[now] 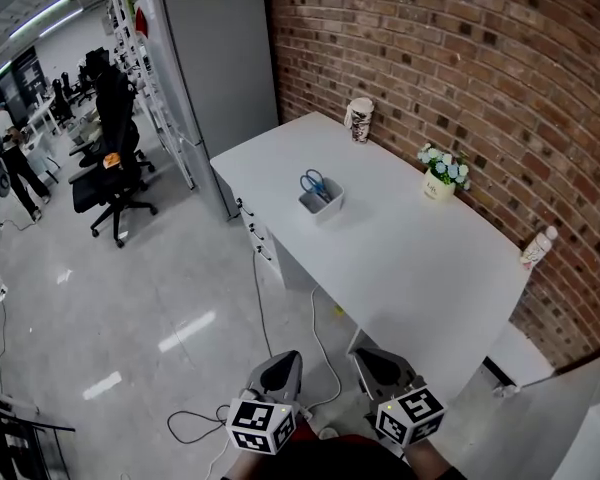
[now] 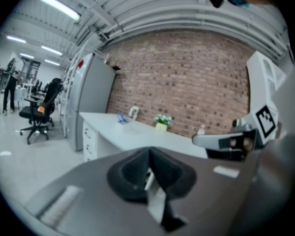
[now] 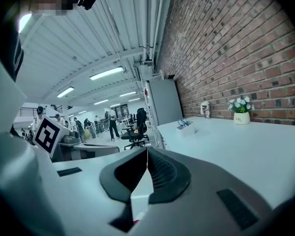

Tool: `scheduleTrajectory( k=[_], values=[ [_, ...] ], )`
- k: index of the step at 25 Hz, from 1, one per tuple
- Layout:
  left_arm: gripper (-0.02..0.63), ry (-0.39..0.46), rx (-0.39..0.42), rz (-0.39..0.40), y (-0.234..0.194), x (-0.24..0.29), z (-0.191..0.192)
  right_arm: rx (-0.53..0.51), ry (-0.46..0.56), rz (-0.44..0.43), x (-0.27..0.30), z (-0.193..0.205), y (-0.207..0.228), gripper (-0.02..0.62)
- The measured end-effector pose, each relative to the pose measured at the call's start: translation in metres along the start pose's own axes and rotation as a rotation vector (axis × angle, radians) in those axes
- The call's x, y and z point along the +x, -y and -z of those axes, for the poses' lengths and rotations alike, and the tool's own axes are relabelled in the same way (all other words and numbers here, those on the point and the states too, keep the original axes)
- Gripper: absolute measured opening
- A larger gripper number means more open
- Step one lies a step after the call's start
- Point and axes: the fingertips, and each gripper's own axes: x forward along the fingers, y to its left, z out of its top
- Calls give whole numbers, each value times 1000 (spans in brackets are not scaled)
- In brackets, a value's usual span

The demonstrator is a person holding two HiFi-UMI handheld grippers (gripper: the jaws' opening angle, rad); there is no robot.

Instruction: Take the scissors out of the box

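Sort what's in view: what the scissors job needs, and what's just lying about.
Job: scissors, box, left gripper and right gripper, both with jaws shut and empty.
Lying about: cup, flowers, bottle, chair, cabinet.

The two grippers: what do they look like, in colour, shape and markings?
The left gripper and the right gripper look alike: grey, wedge-shaped bodies that taper to dark ribbed pads. Each carries a white cube with black square markers at the end nearest the person.

Blue-handled scissors (image 1: 315, 183) — upright, handles up — in small white box (image 1: 323, 206), mid-table.
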Motion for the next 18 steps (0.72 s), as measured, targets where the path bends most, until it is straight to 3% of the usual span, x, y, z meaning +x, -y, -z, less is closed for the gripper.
scheduleTrajectory(
  k=[18],
  values=[
    [3,-15,-13,16,-79,46,-29,-7,-24,23,89,-23,11,9]
  ],
)
